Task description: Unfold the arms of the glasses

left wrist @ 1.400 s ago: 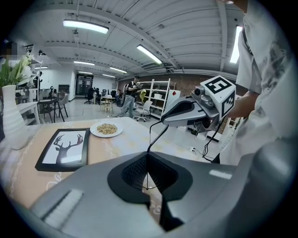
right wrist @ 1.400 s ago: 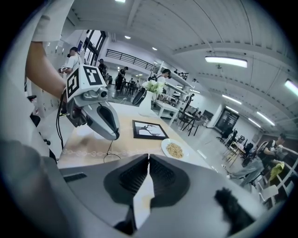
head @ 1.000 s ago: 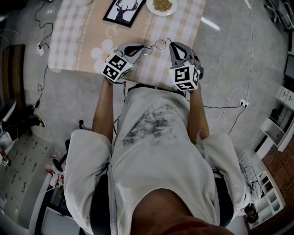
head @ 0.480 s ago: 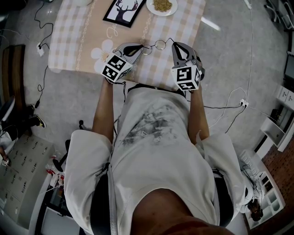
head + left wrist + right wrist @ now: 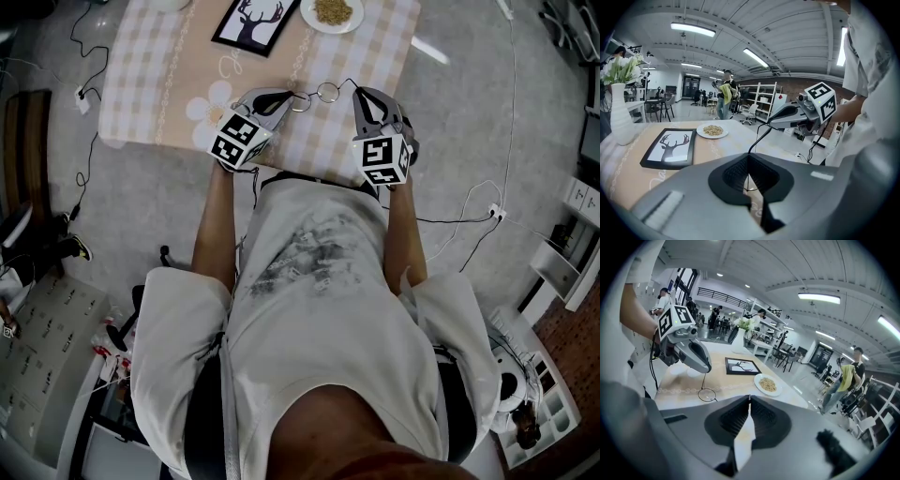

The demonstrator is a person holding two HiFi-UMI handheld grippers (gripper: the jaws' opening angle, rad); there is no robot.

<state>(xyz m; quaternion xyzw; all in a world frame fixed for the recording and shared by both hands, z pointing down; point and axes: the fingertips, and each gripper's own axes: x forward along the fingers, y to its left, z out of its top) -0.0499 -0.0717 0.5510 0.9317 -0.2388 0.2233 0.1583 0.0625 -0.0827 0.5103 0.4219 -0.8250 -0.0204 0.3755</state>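
Observation:
Thin round-lensed wire glasses (image 5: pixel 323 91) hang above the near edge of the checked table (image 5: pixel 159 66), between my two grippers. My left gripper (image 5: pixel 292 97) is shut on the frame's left side; one round lens (image 5: pixel 707 394) dangles below its tips (image 5: pixel 708 369) in the right gripper view. My right gripper (image 5: pixel 357 91) is shut on the end of a thin arm (image 5: pixel 758 137). That arm runs as a dark wire from my left gripper (image 5: pixel 749 158) up to the right gripper (image 5: pixel 769 123). In the right gripper view its own jaws (image 5: pixel 749 398) stand pressed together.
A framed deer picture (image 5: pixel 253 21) and a white plate of food (image 5: pixel 330 11) lie farther back on the table. A white vase with flowers (image 5: pixel 621 117) stands at the far left. Cables trail on the floor (image 5: pixel 487 202) beside the table.
My right gripper has drifted slightly to the right, away from the left one, drawing the arm out a little. The left gripper has stayed put.

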